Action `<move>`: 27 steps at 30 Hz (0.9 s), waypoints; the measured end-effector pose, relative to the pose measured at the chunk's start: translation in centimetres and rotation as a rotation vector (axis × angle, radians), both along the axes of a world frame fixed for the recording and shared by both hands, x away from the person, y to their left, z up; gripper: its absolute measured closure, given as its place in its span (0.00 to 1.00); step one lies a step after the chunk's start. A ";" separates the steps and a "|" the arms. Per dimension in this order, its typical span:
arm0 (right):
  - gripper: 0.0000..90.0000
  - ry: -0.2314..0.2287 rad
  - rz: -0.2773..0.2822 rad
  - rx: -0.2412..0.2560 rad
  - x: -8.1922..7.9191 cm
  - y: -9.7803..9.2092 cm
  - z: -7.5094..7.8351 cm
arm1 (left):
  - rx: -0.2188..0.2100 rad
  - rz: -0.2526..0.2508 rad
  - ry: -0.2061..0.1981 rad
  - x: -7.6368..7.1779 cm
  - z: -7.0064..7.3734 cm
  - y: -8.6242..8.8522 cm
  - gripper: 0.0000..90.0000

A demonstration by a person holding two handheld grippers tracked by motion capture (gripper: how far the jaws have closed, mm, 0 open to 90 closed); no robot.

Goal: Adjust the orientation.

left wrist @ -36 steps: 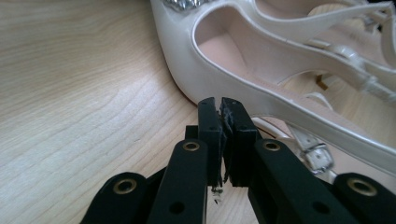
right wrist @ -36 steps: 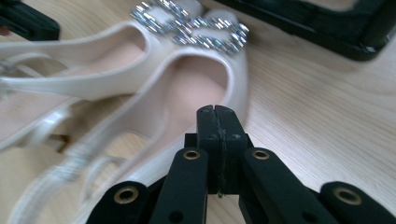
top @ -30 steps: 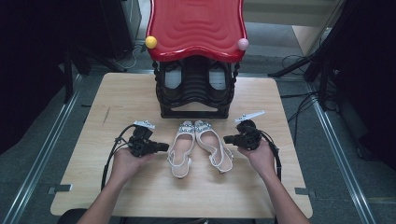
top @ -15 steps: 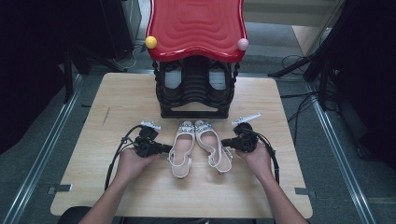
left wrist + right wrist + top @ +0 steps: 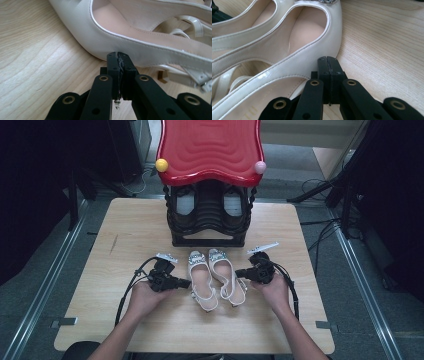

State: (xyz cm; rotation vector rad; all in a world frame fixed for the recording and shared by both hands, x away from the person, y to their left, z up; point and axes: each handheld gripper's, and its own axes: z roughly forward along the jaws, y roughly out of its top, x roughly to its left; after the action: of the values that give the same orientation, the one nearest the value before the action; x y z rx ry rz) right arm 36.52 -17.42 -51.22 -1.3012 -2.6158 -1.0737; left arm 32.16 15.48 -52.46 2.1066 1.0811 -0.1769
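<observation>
Two shoes (image 5: 215, 279) lie between closed left tongs (image 5: 187, 283) and right tongs (image 5: 238, 273).

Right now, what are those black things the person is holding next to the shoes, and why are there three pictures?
Those black things are grippers: hand-held tools with two jaws that pinch, like big tweezers. A person holds one in each hand. The top picture comes from a camera above the wooden table. It shows the left gripper and the right gripper on either side of a pair of cream shoes, the left shoe and the right shoe. Behind them stands a black shoe rack with a red top. The other two pictures come from small cameras riding on each gripper, looking along its jaws. In both, the jaws are shut together with their tips right up against a shoe's side, not pinching it. So nothing is held.
</observation>
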 end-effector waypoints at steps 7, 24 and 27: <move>1.00 -0.006 -0.007 -0.003 0.1 0.5 -0.3 | 0.002 -0.021 -0.005 -0.4 -0.1 -0.9 0.98; 0.96 -0.060 -0.010 0.049 0.3 0.1 1.8 | -0.034 0.000 -0.010 -1.5 1.4 0.6 0.76; 0.95 -0.074 -0.002 0.056 0.3 0.3 2.2 | -0.038 0.017 -0.009 -1.7 1.6 1.1 0.71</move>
State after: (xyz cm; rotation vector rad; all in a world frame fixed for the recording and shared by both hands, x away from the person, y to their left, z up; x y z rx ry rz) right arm 36.81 -17.11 -49.02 -1.2781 -2.6162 -1.2086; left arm 30.47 16.61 -50.84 2.0616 1.0822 -0.1784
